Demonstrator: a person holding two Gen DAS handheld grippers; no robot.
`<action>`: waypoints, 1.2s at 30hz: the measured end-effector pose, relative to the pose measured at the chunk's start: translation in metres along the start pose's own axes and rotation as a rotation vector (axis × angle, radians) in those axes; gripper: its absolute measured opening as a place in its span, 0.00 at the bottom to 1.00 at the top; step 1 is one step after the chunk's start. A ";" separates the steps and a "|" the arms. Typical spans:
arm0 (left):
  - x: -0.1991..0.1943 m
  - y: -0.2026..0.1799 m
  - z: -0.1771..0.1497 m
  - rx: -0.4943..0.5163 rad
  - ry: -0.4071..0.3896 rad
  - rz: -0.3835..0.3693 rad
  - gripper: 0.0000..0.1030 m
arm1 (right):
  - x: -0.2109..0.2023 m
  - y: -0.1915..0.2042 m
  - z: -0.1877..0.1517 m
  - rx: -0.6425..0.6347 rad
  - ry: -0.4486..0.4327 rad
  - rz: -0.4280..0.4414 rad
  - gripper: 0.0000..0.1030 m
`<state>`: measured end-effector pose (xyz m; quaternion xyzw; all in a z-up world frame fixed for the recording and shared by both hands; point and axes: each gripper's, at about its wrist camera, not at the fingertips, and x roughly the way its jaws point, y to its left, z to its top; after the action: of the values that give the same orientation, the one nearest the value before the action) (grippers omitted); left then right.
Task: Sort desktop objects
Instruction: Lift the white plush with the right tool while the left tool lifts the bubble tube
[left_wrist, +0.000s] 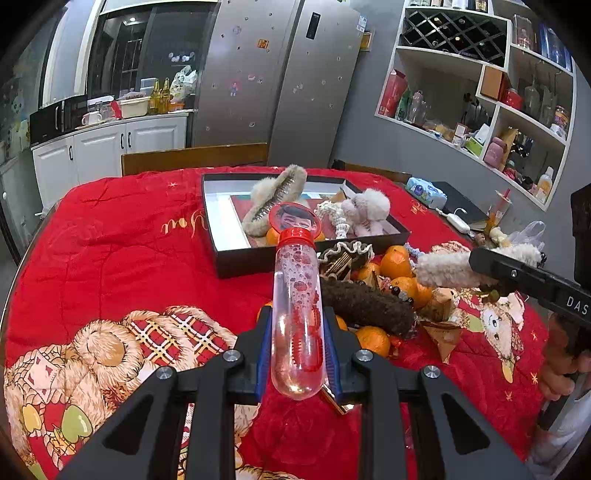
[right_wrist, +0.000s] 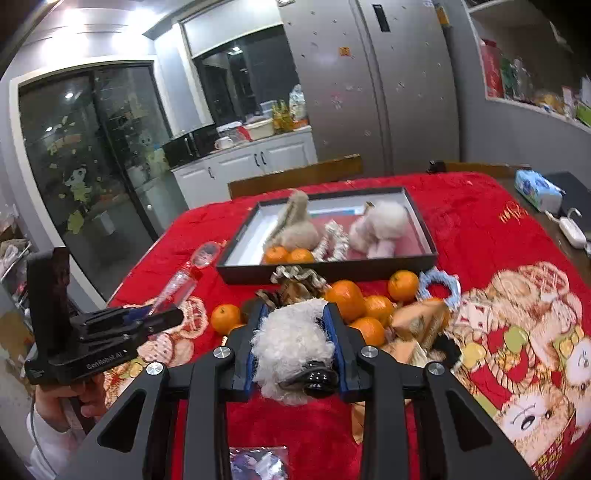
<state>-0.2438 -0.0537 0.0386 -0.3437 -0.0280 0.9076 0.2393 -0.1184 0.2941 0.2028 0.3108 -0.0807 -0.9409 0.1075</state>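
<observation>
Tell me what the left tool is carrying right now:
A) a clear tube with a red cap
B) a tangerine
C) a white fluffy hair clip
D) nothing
A: in the left wrist view the left tool is shut on the clear tube with a red cap, held lengthwise between its blue pads, while the white fluffy hair clip sits in the right tool.

I see a clear red-capped tube (left_wrist: 297, 314) with red bits inside, lifted, cap pointing to twelve o'clock toward the tray (left_wrist: 236, 266). At three o'clock hangs a white fluffy clip (left_wrist: 443, 271).
</observation>
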 end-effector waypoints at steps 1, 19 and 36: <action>-0.001 -0.001 0.001 0.003 -0.001 0.001 0.25 | -0.001 0.002 0.002 -0.004 -0.004 0.002 0.29; 0.000 -0.003 0.030 -0.001 -0.012 -0.030 0.25 | 0.005 0.009 0.050 -0.116 -0.057 -0.018 0.29; 0.055 -0.004 0.068 0.008 0.065 -0.019 0.25 | 0.065 -0.003 0.091 -0.130 0.016 0.042 0.29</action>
<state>-0.3209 -0.0171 0.0576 -0.3717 -0.0197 0.8939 0.2499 -0.2243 0.2886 0.2375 0.3089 -0.0248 -0.9392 0.1478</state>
